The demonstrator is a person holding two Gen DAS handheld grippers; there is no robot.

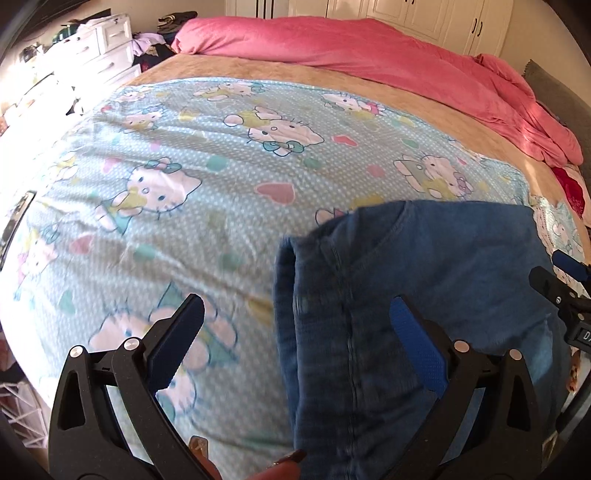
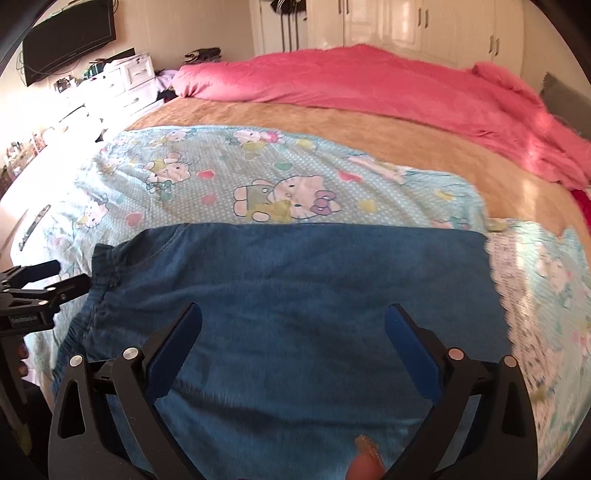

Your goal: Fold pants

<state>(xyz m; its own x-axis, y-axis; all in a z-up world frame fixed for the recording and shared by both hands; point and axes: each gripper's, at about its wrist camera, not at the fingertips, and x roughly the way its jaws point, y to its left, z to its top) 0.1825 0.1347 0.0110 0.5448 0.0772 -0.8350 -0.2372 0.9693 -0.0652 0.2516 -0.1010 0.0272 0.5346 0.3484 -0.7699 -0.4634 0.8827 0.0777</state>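
Note:
Blue denim pants (image 1: 443, 266) lie folded flat on a light blue cartoon-cat sheet (image 1: 166, 229) on the bed. Their elastic waistband (image 2: 99, 273) points left, and the folded edge sits at the far right. My left gripper (image 1: 295, 310) hangs open over the waistband end, one finger above the sheet and the other above the denim. My right gripper (image 2: 293, 312) is open above the middle of the pants (image 2: 295, 266), holding nothing. Each gripper shows at the edge of the other's view: the right gripper (image 1: 561, 271) and the left gripper (image 2: 66, 275).
A pink duvet (image 2: 369, 85) is bunched along the far side of the bed over a tan blanket (image 2: 332, 125). White drawers (image 2: 136, 77) with clutter and a wall TV (image 2: 66, 40) stand at the left. White wardrobes (image 2: 406, 26) line the back wall.

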